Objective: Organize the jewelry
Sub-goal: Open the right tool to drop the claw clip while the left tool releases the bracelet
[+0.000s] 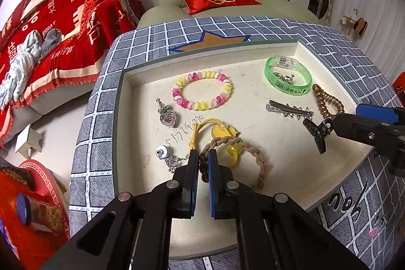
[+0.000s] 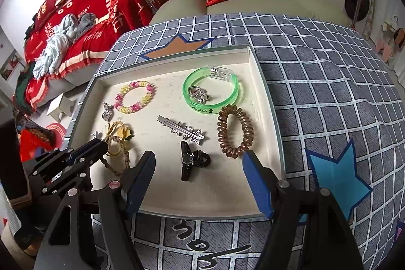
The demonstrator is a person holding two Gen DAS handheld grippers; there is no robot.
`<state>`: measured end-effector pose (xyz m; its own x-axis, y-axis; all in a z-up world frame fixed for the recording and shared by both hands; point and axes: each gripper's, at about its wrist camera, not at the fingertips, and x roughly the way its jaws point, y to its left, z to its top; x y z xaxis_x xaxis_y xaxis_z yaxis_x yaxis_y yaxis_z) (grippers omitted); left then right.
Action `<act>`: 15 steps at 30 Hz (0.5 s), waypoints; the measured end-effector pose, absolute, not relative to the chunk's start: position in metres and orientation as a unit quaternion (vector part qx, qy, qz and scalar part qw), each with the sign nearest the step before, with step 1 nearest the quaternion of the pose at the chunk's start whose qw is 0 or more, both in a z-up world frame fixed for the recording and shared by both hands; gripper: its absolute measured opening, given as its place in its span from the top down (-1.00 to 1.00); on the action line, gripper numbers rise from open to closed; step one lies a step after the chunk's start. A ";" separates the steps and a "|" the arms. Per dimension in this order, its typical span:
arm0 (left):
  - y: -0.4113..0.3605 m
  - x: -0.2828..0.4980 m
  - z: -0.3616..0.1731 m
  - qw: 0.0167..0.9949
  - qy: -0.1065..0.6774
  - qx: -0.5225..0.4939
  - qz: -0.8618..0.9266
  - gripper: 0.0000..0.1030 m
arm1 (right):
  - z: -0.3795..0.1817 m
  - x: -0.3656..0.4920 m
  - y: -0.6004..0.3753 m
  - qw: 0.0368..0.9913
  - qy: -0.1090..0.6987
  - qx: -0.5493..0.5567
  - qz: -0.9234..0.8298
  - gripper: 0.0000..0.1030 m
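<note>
The left gripper (image 1: 203, 163) pinches the braided band (image 1: 255, 158). The right gripper (image 2: 198, 168) gapes above the black clip (image 2: 188, 161); only its own view shows that spread.

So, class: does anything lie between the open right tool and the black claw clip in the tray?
Nothing visible does. The black claw clip lies just ahead of the right tool, with only bare tray floor between.

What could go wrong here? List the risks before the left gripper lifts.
1. The left gripper is shut on the braided hair tie, which lies over the yellow hair tie; lifting may drag the yellow one along.
2. The silver earring lies close beside the left fingers and could be knocked.
3. The right gripper hangs open over the black claw clip; lowering carelessly could push it aside.
</note>
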<state>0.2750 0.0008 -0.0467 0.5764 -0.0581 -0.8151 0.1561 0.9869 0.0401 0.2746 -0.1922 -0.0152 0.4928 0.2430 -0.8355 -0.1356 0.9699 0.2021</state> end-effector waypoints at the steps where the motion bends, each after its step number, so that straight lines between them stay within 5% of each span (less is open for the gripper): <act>1: 0.001 0.275 -0.046 0.887 0.455 0.052 -0.060 0.56 | -0.014 0.274 -0.193 0.863 0.490 0.054 0.109 -0.45; 6: 0.000 0.274 -0.045 0.889 0.451 0.053 -0.062 0.55 | -0.011 0.272 -0.197 0.865 0.487 0.057 0.109 -0.45; 7: 0.000 0.274 -0.045 0.889 0.451 0.053 -0.062 0.43 | -0.010 0.272 -0.197 0.865 0.487 0.058 0.109 -0.45; 8: 0.000 0.274 -0.044 0.889 0.451 0.054 -0.061 -0.54 | -0.010 0.271 -0.198 0.865 0.486 0.059 0.108 -0.45; 9: 0.000 0.273 -0.043 0.890 0.449 0.053 -0.058 -1.00 | -0.009 0.271 -0.198 0.865 0.486 0.060 0.108 -0.45; 15: -0.005 0.276 -0.037 0.903 0.422 0.062 -0.060 -1.00 | -0.006 0.270 -0.202 0.867 0.483 0.062 0.106 -0.45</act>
